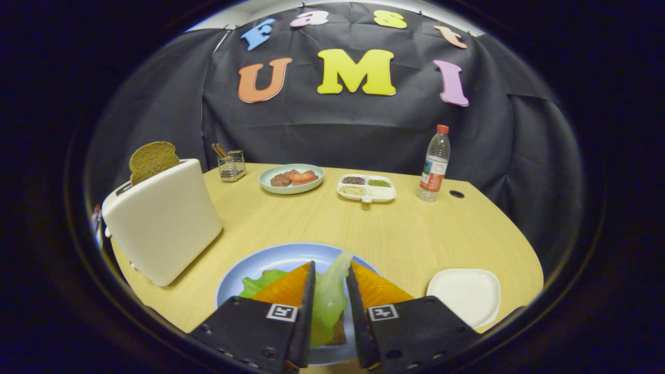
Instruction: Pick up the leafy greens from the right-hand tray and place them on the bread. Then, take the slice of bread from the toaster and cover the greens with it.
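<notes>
Pale green lettuce [329,296] hangs between the gripper [330,275] fingers, which are clenched on the leaf above the bread [338,336] on the blue plate [244,270]. The leaf looks light, limp and easily torn, so the thicker rib seems the safest hold. The white tray [464,294] lies to the right. A second bread slice [153,161] stands upright in the toaster [163,221]; likely stiff and crumbly, best gripped across its exposed top edge.

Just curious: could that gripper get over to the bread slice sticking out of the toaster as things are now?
Probably not yet. The gripper has a lettuce leaf between its fingers over the blue plate. Once that is let go, the bare table toward the toaster leaves the way free, and the bread slice stands well clear on top.
</notes>
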Action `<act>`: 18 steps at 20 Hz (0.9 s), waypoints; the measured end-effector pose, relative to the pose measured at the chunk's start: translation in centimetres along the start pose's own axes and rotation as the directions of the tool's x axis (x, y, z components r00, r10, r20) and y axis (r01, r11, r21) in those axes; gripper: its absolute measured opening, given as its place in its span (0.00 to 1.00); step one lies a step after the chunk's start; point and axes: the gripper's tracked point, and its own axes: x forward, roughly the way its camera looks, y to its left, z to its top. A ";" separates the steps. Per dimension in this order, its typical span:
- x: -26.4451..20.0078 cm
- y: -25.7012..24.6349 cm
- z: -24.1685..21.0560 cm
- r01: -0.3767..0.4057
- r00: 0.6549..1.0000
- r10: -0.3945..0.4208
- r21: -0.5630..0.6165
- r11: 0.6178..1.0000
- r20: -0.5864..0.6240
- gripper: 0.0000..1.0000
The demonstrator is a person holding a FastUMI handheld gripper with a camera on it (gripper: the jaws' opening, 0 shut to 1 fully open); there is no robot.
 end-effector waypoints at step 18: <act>-12.2 11.3 14.7 -0.043 0.972 0.048 -0.027 0.999 0.228 0.96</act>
